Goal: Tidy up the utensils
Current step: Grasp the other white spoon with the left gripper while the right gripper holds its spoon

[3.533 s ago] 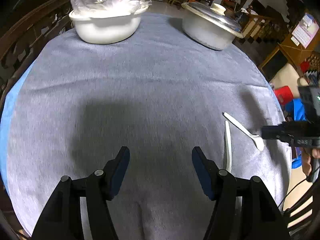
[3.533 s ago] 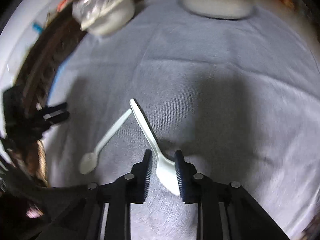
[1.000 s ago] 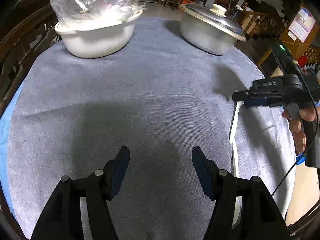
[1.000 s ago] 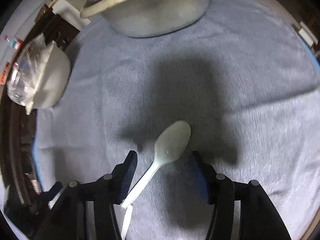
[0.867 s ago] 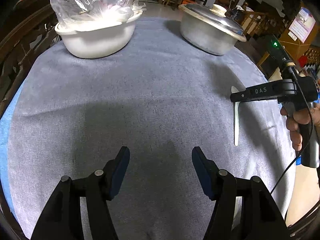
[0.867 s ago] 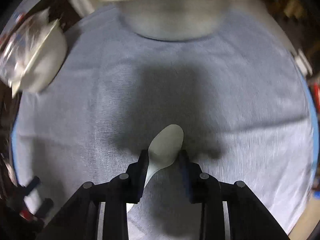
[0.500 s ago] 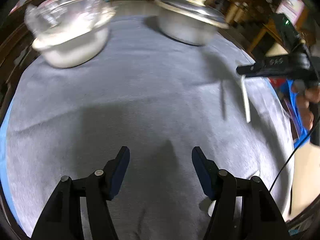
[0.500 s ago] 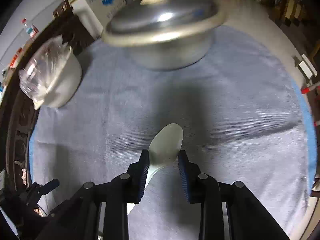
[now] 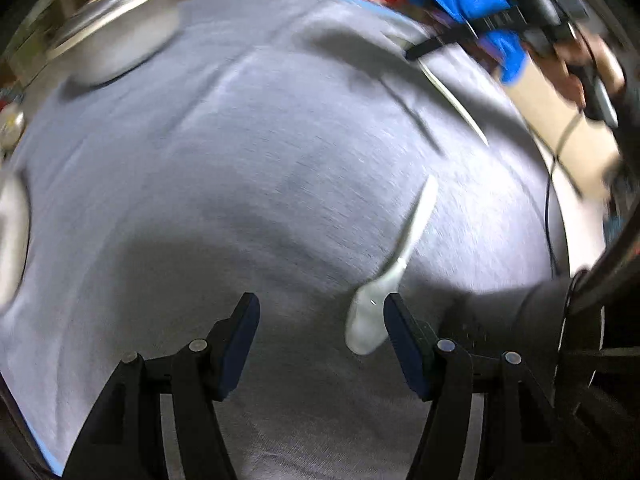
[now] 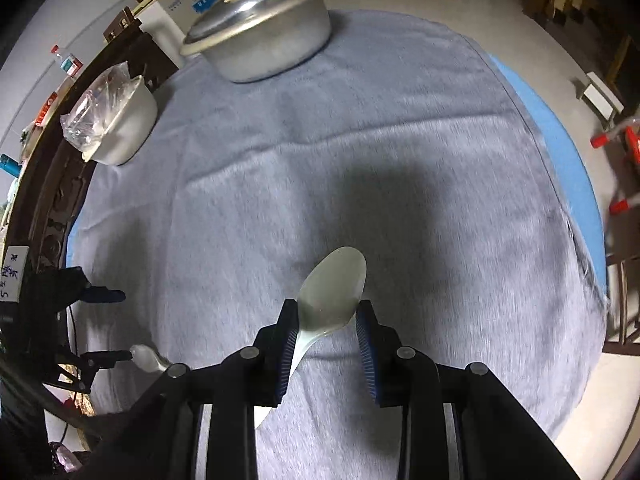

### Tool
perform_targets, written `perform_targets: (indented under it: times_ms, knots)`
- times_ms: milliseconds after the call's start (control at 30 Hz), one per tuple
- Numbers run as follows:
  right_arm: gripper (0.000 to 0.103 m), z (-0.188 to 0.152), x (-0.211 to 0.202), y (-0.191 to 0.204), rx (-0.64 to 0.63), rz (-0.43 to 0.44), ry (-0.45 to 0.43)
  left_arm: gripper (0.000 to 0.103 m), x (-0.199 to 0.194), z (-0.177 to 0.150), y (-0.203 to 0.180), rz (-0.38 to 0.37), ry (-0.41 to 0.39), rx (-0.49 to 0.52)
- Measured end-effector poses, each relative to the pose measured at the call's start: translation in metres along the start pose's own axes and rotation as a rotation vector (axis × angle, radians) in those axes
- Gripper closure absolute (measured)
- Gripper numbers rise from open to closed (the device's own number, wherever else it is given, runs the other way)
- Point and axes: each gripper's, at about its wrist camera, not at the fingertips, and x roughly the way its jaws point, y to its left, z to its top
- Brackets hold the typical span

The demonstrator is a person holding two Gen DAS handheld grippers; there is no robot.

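Note:
Two white plastic spoons are in play on the grey cloth [image 10: 400,160]. My right gripper [image 10: 327,314] is shut on one spoon [image 10: 334,292] at its neck, bowl pointing forward, lifted above the cloth. In the left wrist view that right gripper [image 9: 440,42] hangs at the upper right with the spoon's handle [image 9: 456,100] slanting down from it. The other spoon [image 9: 366,320] lies flat on the cloth. My left gripper [image 9: 322,316] stands open over it, and the bowl rests just inside the right finger [image 9: 400,332], unpressed. The left gripper's fingertips [image 10: 104,296] show at the far left of the right wrist view.
A lidded metal pot [image 10: 260,36] stands at the far side of the table, a white bowl covered with plastic [image 10: 116,120] to its left. Dark carved wooden furniture [image 10: 52,200] borders the left. The blue table edge [image 10: 560,140] curves along the right. A hand [image 9: 580,68] holds the right gripper.
My right gripper closed on its spoon and lifted it off the cloth, carrying it toward the middle. My left gripper rolled and swung over to the other spoon, which now lies between its jaws.

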Motion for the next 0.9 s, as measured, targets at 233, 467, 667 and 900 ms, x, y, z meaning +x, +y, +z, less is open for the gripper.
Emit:
perform_targets:
  times_ms: [233, 467, 667, 900]
  knots:
    - [0.072, -0.004, 0.004, -0.003, 0.026, 0.025, -0.014, 0.084, 0.016, 0.006, -0.019, 0.043, 0.074, 0.060]
    - [0.072, -0.007, 0.003, 0.000, 0.039, 0.046, -0.028, 0.098, -0.002, -0.008, 0.013, 0.134, -0.017, -0.198]
    - [0.071, -0.009, 0.006, 0.008, 0.030, 0.084, -0.011, 0.098, -0.019, -0.039, 0.046, 0.096, -0.034, -0.545]
    - [0.071, -0.008, 0.028, 0.021, -0.019, 0.086, 0.051, 0.042, -0.058, -0.032, 0.057, 0.116, -0.096, -0.589]
